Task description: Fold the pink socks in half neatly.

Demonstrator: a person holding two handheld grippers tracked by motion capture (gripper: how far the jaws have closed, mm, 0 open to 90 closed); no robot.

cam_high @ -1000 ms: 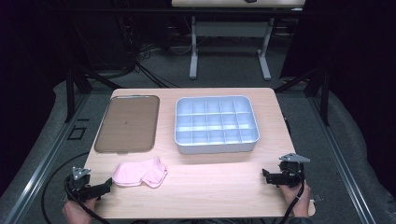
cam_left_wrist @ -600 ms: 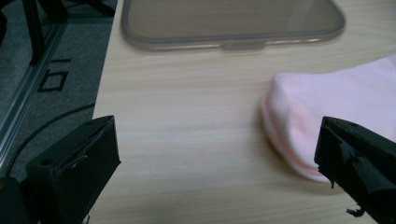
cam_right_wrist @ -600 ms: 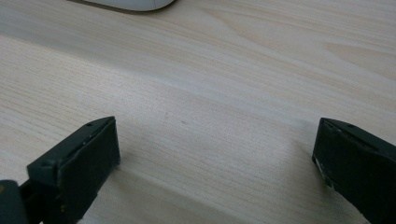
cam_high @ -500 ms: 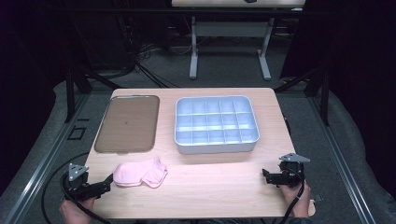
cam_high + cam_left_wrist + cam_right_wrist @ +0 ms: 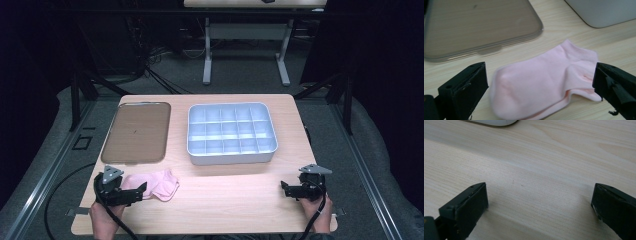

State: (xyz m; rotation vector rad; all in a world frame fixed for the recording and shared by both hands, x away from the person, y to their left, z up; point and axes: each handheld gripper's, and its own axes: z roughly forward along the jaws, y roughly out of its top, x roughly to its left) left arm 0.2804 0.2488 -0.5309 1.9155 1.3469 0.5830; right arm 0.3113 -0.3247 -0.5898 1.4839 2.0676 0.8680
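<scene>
at the near edge of a pale wooden table [image 5: 225, 200], a person's hands hold two black grippers. the left gripper [image 5: 136, 192] sits at the near left corner, its jaws spread wide on either side of a pink ankle sock [image 5: 152, 183]. in the left gripper view the sock [image 5: 544, 82] lies flat on the wood between the two jaws, its cuff end just touching the jaw at the right of that view, with the jaws not pressing in on it. the right gripper [image 5: 285, 189] rests at the near right corner, well apart from the sock, and its jaws are also spread wide with only bare table [image 5: 536, 170] between them. just beyond the sock, on the left half of the table, lies a flat brownish translucent tray [image 5: 136, 132]. to its right, near the middle of the table, stands a white bin [image 5: 231, 133] divided into a grid of small compartments. past the far edge of the table the dark floor holds the legs of a second table [image 5: 245, 50] and some loose cables [image 5: 150, 65].
</scene>
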